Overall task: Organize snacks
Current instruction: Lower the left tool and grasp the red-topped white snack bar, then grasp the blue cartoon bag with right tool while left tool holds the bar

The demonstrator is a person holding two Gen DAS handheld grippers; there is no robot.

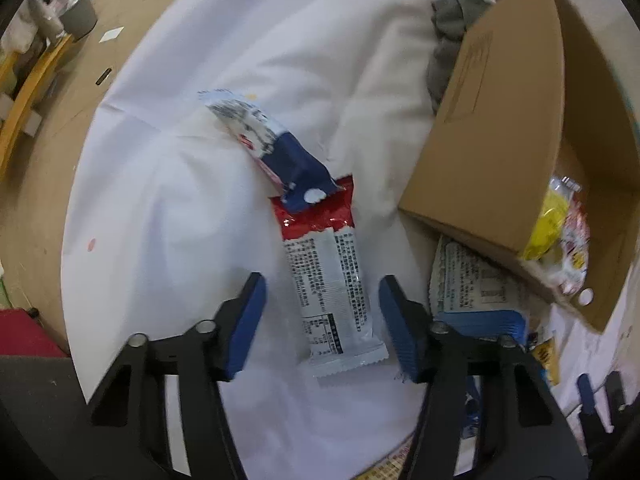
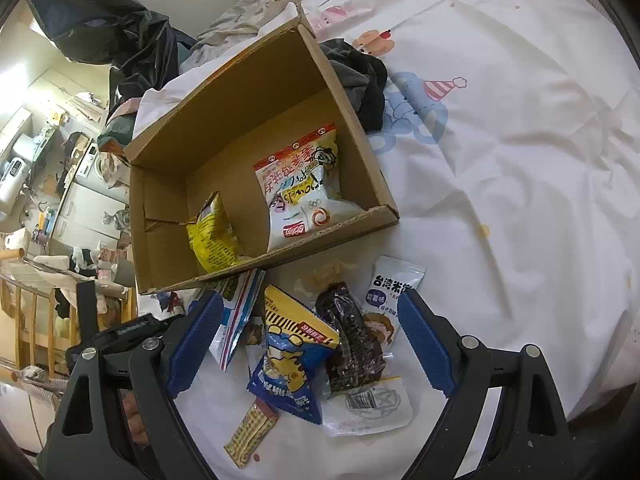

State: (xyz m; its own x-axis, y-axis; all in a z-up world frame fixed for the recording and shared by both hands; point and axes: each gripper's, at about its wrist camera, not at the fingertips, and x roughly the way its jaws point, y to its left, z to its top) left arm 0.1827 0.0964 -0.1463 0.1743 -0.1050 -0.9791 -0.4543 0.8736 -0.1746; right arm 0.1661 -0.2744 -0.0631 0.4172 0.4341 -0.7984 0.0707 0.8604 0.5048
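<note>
A red-and-white snack packet [image 1: 328, 280] lies flat on the white sheet, its printed back up. My left gripper [image 1: 322, 284] points down over it with one blue pad on each side; a gap shows beside the left pad, so it stands open. A blue-and-white packet [image 1: 276, 148] overlaps the red end. The cardboard box [image 2: 224, 128] holds a yellow packet [image 2: 212, 236] and a white-and-orange bag [image 2: 304, 180]. My right gripper [image 2: 310, 300] hangs open above a pile: a blue-and-yellow bag [image 2: 292, 356], a dark packet [image 2: 352, 344] and a white packet [image 2: 388, 300].
The box [image 1: 500, 120] stands right of the left gripper, with another packet [image 1: 472, 280] tucked under its edge. Dark clothing [image 2: 360, 80] lies beside the box's far corner. A small tan bar [image 2: 250, 436] lies near the front. The bed's edge drops to a wooden floor [image 1: 40, 200].
</note>
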